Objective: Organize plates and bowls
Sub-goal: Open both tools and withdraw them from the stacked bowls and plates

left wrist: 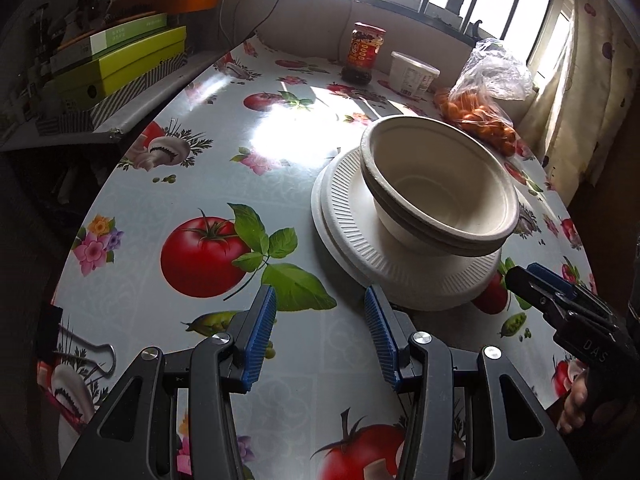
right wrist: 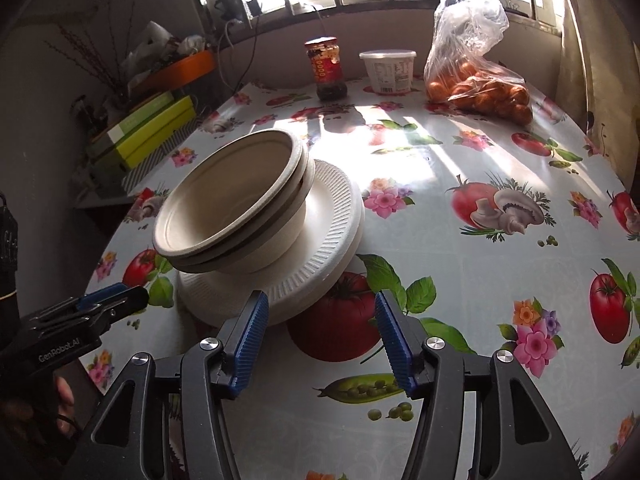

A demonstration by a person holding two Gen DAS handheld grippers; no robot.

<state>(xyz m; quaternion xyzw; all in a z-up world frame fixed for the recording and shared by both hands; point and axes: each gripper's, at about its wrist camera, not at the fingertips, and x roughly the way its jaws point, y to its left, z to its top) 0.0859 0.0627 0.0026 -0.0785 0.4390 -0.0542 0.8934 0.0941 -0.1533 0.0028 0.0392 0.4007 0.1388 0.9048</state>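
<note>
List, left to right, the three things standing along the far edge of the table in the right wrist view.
Red-labelled sauce jar → white lidded tub → clear plastic bag of oranges.

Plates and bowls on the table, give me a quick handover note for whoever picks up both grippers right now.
Left gripper: open, empty, just short of the stack.
Right gripper: open, empty, at the plates' near edge.
Things: two bowls nested, sitting on the stacked plates on the table.
Done: bowls and plates gathered in one pile; I see no loose ones.
Left: the bowls sit off-centre, so perhaps straighten them; otherwise it looks finished. The jar, tub and bag of oranges at the far end are not part of the job.
</note>
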